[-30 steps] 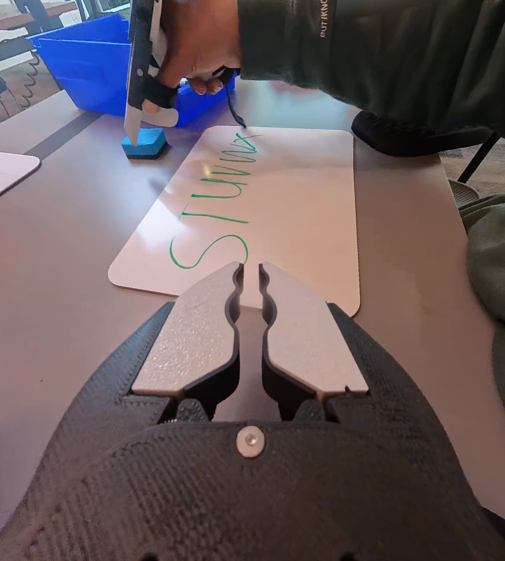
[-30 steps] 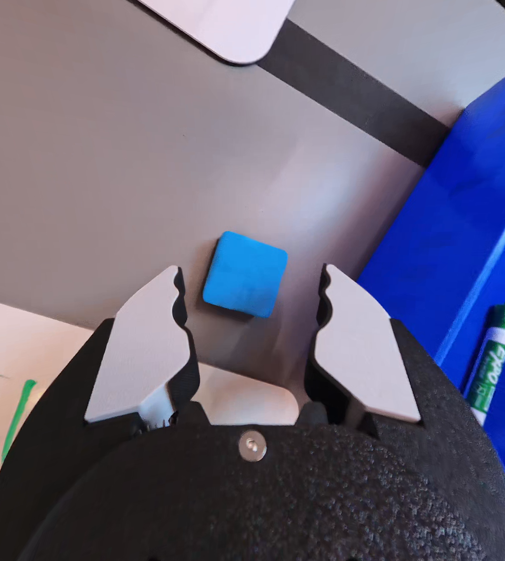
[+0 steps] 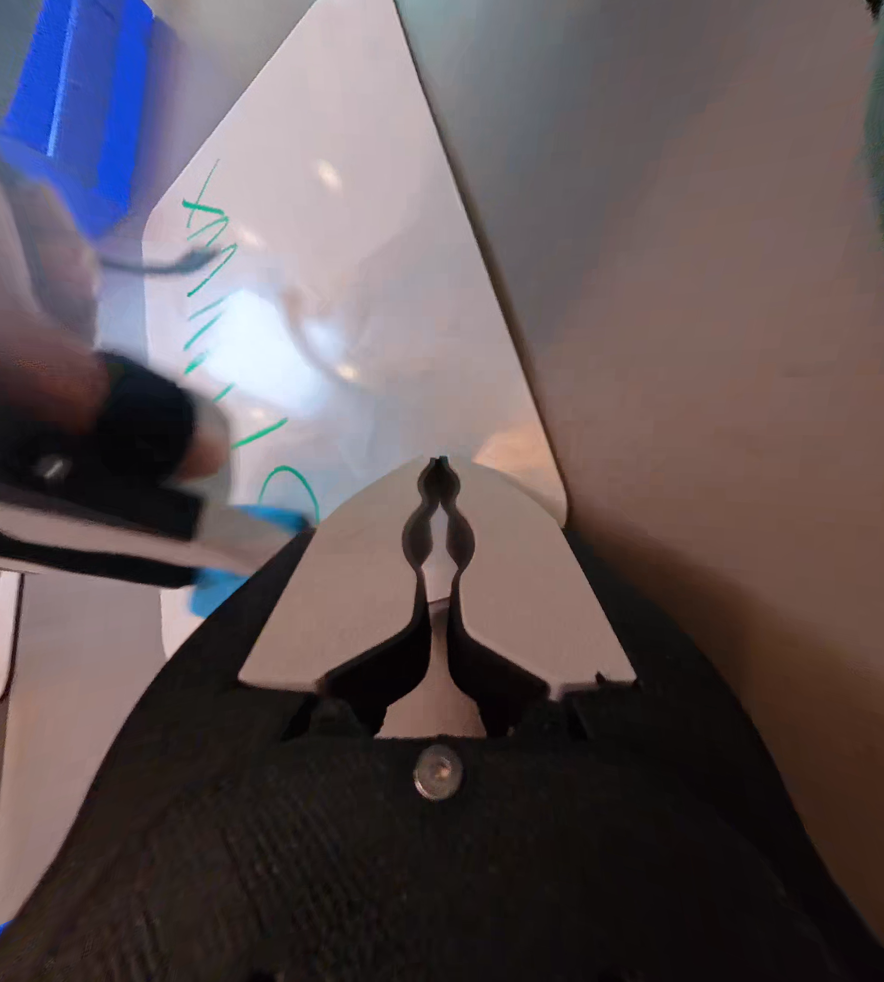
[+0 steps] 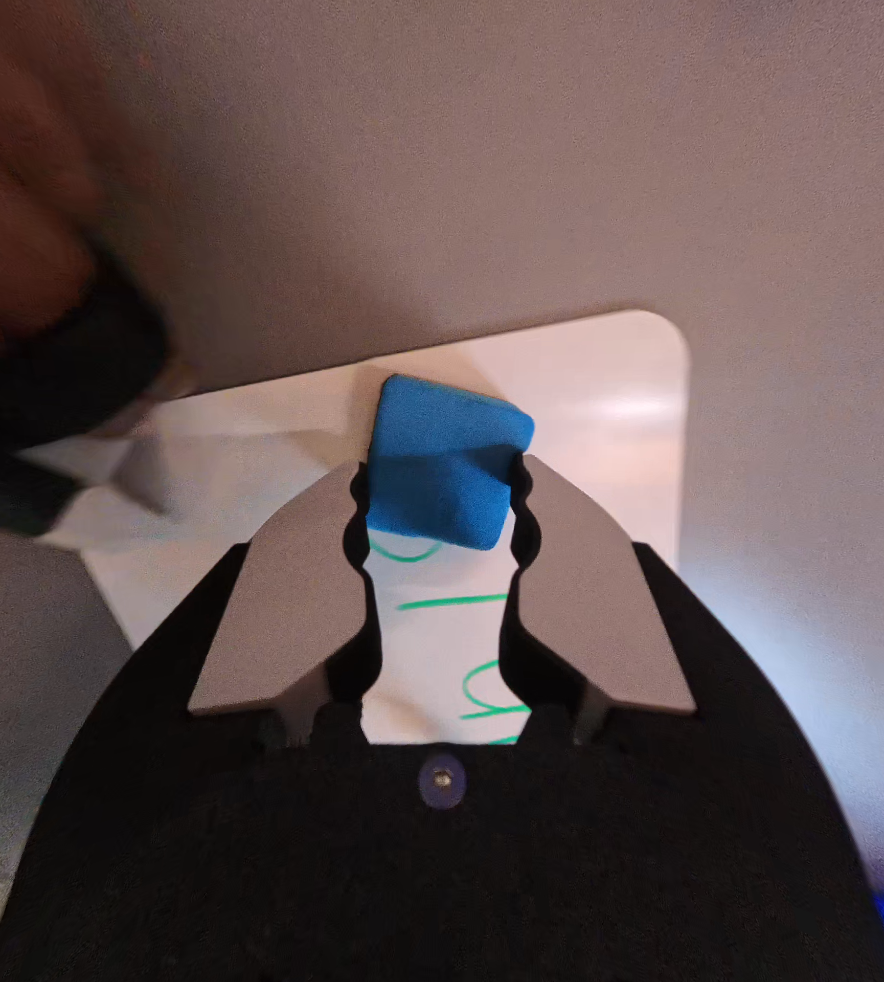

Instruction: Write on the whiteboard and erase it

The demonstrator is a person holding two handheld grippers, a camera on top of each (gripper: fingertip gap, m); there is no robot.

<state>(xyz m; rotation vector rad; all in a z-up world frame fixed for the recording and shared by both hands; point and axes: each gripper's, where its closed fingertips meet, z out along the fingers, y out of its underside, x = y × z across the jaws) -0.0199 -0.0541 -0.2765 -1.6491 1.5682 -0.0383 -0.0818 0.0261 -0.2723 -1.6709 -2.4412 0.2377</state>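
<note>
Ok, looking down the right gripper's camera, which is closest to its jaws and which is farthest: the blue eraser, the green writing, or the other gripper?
1. Blue eraser: squeezed between the right gripper's jaws.
2. Green writing: on the whiteboard just beneath, showing between the fingers.
3. Other gripper: off to the left, blurred, at the whiteboard's edge.
</note>
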